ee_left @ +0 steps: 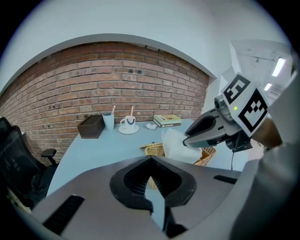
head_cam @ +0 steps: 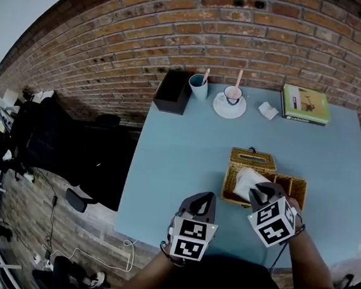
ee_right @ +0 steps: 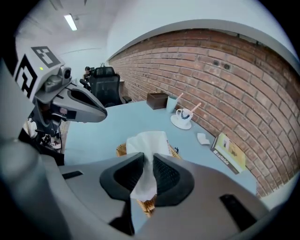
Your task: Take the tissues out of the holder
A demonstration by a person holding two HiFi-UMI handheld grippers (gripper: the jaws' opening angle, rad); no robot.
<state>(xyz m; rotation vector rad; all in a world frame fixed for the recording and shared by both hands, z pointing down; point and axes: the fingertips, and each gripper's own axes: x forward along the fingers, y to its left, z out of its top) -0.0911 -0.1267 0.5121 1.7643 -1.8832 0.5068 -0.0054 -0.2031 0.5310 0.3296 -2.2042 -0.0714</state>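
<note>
Gripping a white tissue [ee_right: 148,142] with right tool [ee_right: 145,157] over the wicker holder [head_cam: 291,183], left tool [ee_left: 150,165] alongside, jaws together, empty.

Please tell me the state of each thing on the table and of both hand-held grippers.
right hand-held gripper: shut on tissue
tissue: pinched, hanging over wicker holder
left hand-held gripper: shut, empty
wicker holder: open
book: closed, lying flat
mug: upright on saucer

Right claw [head_cam: 260,193] clamps a tissue [ee_right: 147,143] — left claw [head_cam: 205,198] closed and empty alongside.
</note>
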